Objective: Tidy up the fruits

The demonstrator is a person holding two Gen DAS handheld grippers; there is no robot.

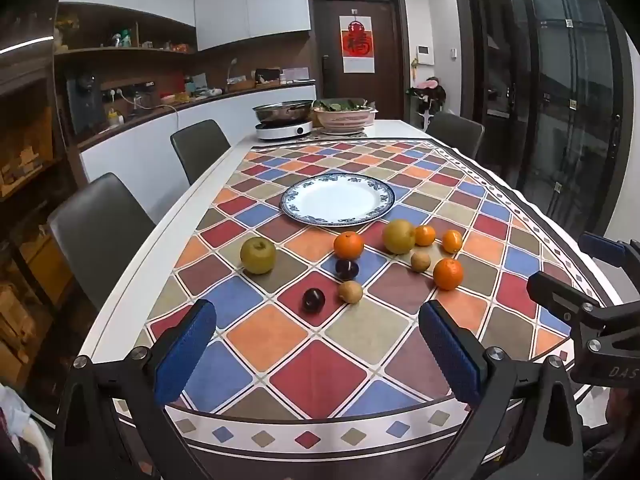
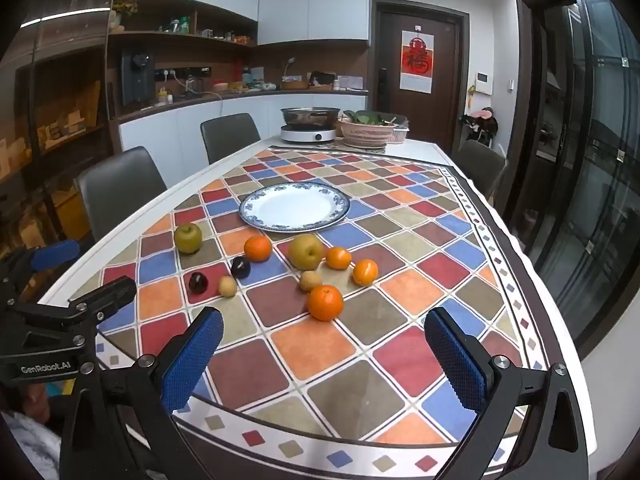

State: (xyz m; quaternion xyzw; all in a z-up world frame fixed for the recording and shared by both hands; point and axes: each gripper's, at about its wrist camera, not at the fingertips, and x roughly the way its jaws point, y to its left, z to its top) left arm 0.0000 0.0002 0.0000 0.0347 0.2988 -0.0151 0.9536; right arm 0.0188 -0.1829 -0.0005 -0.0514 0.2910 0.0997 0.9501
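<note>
Scene: a long worktop [image 1: 192, 216] under a chequered cloth [image 1: 320, 360] of red, blue, orange and tan squares, in a kitchen-dining room.
Plate: a white plate with a blue patterned rim [image 1: 338, 199] sits bare on the cloth, around the middle of the worktop.
Fruit: scattered on the cloth between the plate and the near edge. Green apple [image 1: 258, 255] nearest the left edge; yellow pear [image 1: 399, 236] just in front of the plate.
Oranges: one [image 1: 349, 245] beside the pear, two smaller ones [image 1: 425, 235] [image 1: 452, 241] on the pear's right, a larger one [image 1: 448, 274] nearer the near edge.
Small fruit: two dark plums [image 1: 347, 269] [image 1: 313, 299] and two brownish round fruits [image 1: 351, 291] [image 1: 420, 261] among them.
Left gripper [image 1: 318, 354]: over the near edge, tilted down, jaws spread wide, nothing between them.
Right gripper [image 2: 324, 360]: alongside, over the near edge, jaws equally wide and holding nothing.
Far end: an induction cooker with a steel pan [image 1: 284, 122] and a pink basket of greens [image 1: 344, 118].
Seating: grey chairs [image 1: 100, 232] along the left edge.
</note>
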